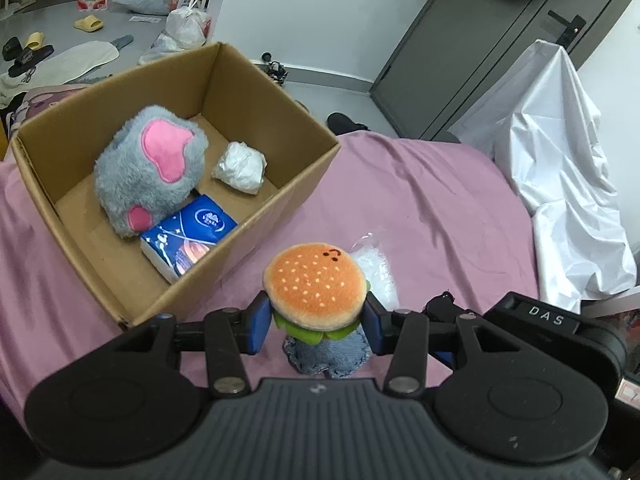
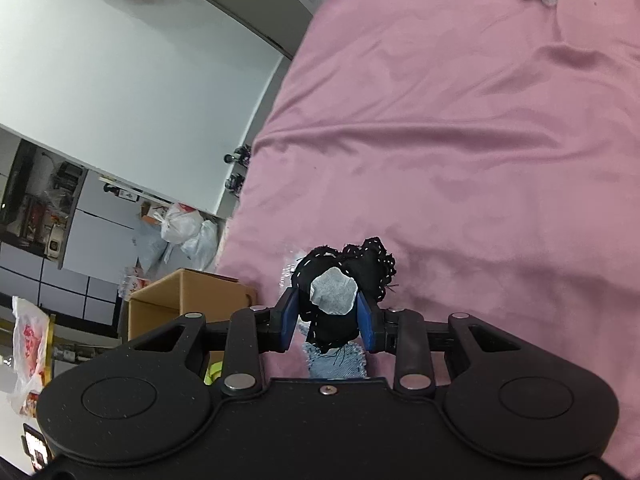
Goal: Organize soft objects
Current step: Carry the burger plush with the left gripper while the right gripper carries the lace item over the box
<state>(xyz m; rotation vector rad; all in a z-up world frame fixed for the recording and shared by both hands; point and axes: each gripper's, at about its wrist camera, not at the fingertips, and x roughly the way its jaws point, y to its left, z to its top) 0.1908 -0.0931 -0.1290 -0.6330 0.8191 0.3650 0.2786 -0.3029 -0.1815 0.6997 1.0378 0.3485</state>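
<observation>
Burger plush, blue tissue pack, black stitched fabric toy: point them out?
Burger plush toy [image 1: 314, 286], left wrist view, top bun.
Blue tissue pack [image 1: 188, 238], left wrist view, top face.
Black stitched fabric toy [image 2: 372, 266], right wrist view, upper lobe.

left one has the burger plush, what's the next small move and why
Probably lift and carry it left, over the cardboard box wall. The left hand-held gripper is shut on the burger plush, which is outside the box above the pink sheet, while the grey paw plush and tissue pack lie inside.
</observation>
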